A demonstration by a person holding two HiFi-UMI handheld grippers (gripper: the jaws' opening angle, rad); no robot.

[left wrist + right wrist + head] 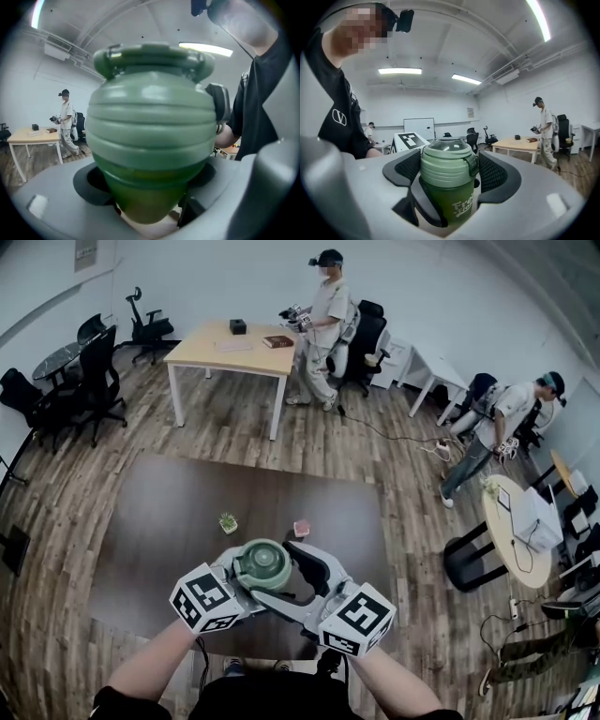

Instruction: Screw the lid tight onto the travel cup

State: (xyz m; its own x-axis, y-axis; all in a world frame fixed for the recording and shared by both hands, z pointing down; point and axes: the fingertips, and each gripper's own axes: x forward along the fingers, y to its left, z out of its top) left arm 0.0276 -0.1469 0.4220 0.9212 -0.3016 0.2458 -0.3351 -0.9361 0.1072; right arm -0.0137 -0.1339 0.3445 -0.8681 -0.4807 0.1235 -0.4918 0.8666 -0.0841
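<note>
The left gripper [240,572] sits on the left side of the travel cup [262,565], its fingers [89,186] pinching the dark green body below the ribbed lid [152,112], which fills most of the left gripper view. The cup is upright between the two grippers, held in the air over the near edge of the dark surface [159,512]. Beyond the cup, a small potted plant [228,522] and a pink block [302,528] stand on that surface. On the cup's right side, the right gripper [302,576] has its fingers [491,174] closed against the cup's upper end, flanking the lid.
</note>
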